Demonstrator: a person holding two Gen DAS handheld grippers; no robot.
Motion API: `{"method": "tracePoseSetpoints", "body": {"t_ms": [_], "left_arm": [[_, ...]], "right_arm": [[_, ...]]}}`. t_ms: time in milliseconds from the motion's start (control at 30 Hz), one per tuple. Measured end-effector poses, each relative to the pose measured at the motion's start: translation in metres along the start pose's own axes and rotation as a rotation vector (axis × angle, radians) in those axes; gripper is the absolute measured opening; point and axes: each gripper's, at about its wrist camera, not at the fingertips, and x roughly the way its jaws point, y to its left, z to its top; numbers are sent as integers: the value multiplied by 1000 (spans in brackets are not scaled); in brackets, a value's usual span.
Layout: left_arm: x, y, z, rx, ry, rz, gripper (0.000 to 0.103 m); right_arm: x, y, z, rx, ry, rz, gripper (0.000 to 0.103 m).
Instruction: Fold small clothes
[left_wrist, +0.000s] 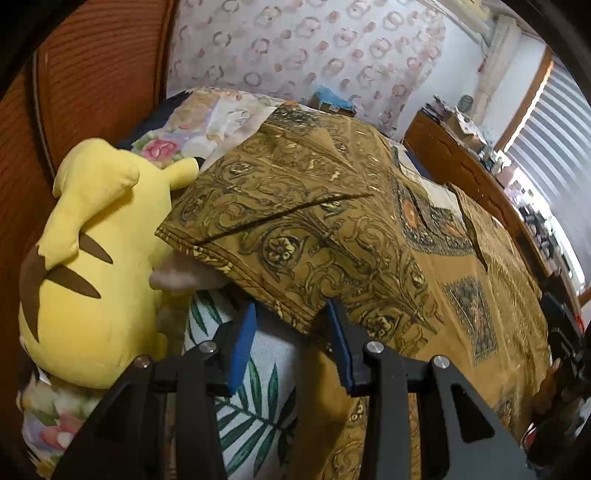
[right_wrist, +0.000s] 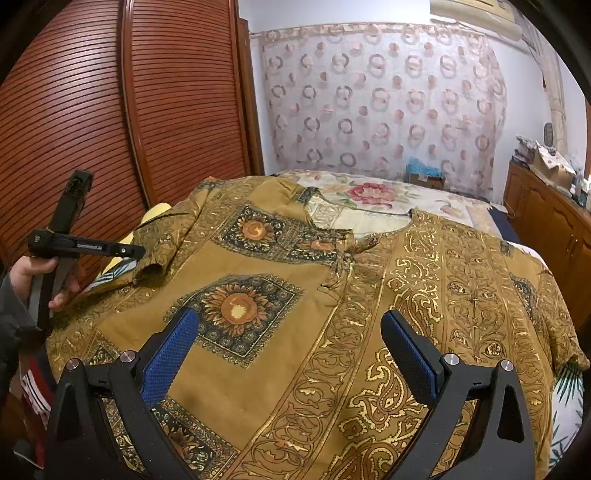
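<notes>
A mustard and gold patterned short-sleeved shirt (right_wrist: 295, 295) lies spread front-up on the bed. Its left sleeve (left_wrist: 288, 206) is raised and partly folded, and the hem corner hangs between the blue pads (left_wrist: 242, 343) of my left gripper (left_wrist: 291, 306). The jaws stand apart and do not press on the cloth. In the right wrist view a hand holds the left gripper (right_wrist: 140, 251) at that sleeve (right_wrist: 162, 240). My right gripper (right_wrist: 291, 315) hovers wide open over the shirt's lower front, with nothing between its fingers.
A yellow plush toy (left_wrist: 96, 258) sits at the bed's left edge beside a leaf-print cloth (left_wrist: 251, 387). Louvred wooden doors (right_wrist: 110, 110) stand close on the left. A floral sheet (right_wrist: 369, 199) lies beyond the collar, and a wooden dresser (right_wrist: 546, 221) runs along the right.
</notes>
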Motion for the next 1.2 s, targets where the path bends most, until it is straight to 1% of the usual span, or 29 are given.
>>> {"method": "tracePoseSetpoints", "body": {"t_ms": [67,133,167,200,300,400,533,633,767,900,967,1000,1067,1100,1200], "left_arm": [[-1,2,0,-13,-17,-13,36],[-2,1,-1,-7,-23,-23,19],[-3,0,-1,4,-27,-25,14],[-5,-1,-1,12,-36,-23,4],[-16,-6,0,37,-68,-4,0],[-33,-18,5,84,-125,49,0],[-54,-40,16,131,-190,39,0],[-55,-61,30,165,-202,24,0],[-48,-102,48,242,-212,-6,0],[-37,-143,53,320,-200,-25,0],[-33,-160,53,360,-195,-19,3],[-31,-166,52,379,-193,-16,7],[-34,-173,50,398,-190,-21,16],[-35,-174,49,401,-191,-24,22],[-49,-171,43,393,-217,7,26]], "right_arm": [[0,0,0,-1,1,0,101],[0,0,0,-1,1,0,101],[0,0,0,0,0,0,101],[0,0,0,0,0,0,101],[0,-2,0,3,-2,-2,101],[0,-5,-3,6,-3,-4,101],[-1,-9,-5,12,-5,-7,101],[-3,-13,-5,13,-10,-12,101],[-10,-20,-3,19,-24,-29,101],[-19,-33,-4,34,-35,-49,101],[-23,-39,-4,42,-38,-58,101],[-24,-41,-5,45,-38,-62,101],[-27,-46,-6,47,-36,-71,101],[-27,-48,-6,47,-35,-75,101],[-28,-51,-5,39,-30,-77,101]]}}
